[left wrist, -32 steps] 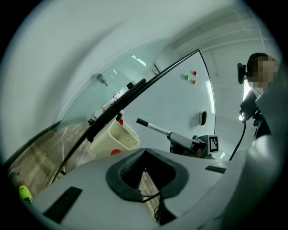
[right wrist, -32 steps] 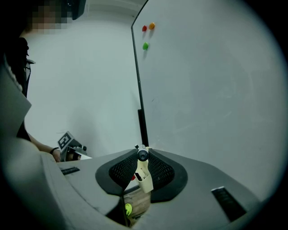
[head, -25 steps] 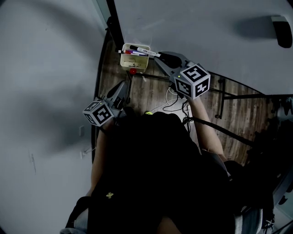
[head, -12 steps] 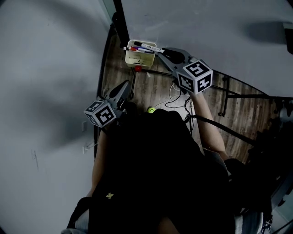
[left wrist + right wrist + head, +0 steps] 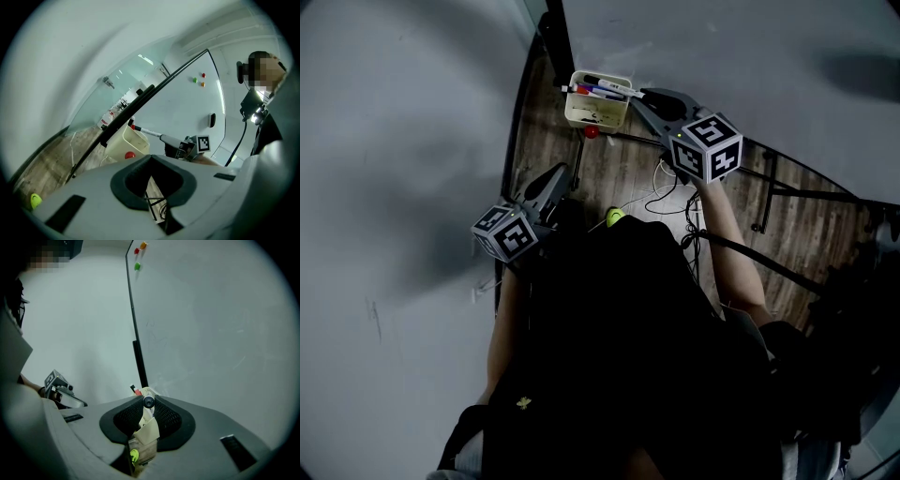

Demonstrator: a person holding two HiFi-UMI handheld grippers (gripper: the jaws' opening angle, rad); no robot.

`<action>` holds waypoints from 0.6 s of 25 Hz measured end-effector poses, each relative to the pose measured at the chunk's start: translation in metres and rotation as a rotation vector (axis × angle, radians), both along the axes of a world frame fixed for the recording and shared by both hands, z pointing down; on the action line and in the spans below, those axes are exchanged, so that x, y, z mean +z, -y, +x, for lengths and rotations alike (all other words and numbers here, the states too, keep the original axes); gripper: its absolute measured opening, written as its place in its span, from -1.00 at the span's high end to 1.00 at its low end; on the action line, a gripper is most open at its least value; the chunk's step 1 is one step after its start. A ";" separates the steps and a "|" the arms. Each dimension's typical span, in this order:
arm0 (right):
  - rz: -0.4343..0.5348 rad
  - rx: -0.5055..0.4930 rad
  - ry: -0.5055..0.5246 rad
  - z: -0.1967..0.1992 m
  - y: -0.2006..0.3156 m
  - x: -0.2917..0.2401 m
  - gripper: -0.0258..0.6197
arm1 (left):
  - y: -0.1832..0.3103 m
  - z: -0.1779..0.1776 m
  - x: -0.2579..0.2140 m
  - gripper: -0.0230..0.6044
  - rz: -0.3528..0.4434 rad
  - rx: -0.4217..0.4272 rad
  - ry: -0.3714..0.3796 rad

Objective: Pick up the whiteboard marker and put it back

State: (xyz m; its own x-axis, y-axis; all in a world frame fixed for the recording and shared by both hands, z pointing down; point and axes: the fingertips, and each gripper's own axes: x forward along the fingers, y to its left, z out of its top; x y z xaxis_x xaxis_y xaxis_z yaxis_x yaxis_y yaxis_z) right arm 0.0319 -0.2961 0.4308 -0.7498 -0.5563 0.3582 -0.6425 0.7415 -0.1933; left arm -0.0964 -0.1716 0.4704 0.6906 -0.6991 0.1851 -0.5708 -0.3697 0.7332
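The right gripper (image 5: 639, 97) clenches the whiteboard marker (image 5: 609, 87) just above the cream holder (image 5: 581, 116), probably to drop it in. The left gripper (image 5: 555, 176) is closed and empty.

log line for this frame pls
right hand-held gripper: shut on whiteboard marker | marker: over cream holder | left hand-held gripper: shut, empty
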 end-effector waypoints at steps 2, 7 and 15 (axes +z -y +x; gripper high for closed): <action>-0.006 -0.008 -0.005 -0.003 0.000 0.003 0.70 | -0.002 -0.004 0.001 0.82 -0.004 -0.008 0.002; -0.025 -0.017 -0.012 -0.003 0.006 0.009 0.70 | -0.007 -0.009 0.002 0.82 -0.019 -0.023 -0.001; -0.042 -0.027 -0.020 -0.007 0.011 0.019 0.70 | -0.017 -0.008 0.009 0.82 -0.054 -0.028 -0.018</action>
